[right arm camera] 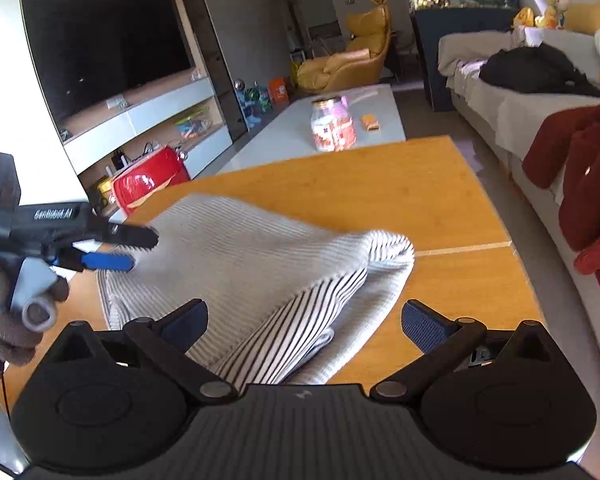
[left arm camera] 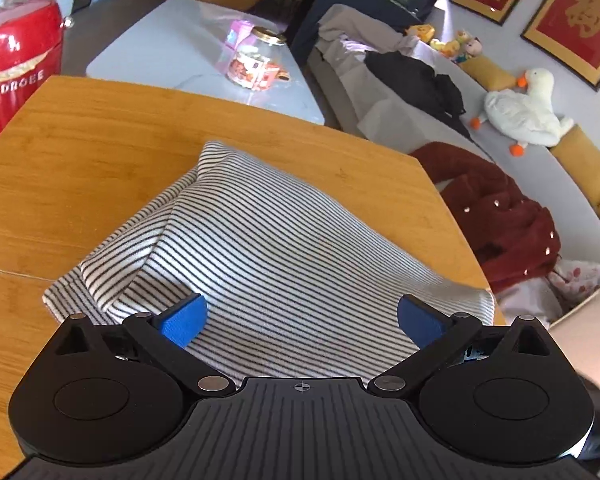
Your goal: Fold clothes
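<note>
The striped shirt lies partly folded on the wooden tabletop, and with the left claw and right claw both wide, each should pinch one hem corner evenly.

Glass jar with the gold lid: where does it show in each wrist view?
Left wrist: the glass jar stands upper centre, on the white coffee table beyond the wooden table.
Right wrist: the jar stands above centre on the same white table.
Shared landmark: the striped garment on the wooden table.
</note>
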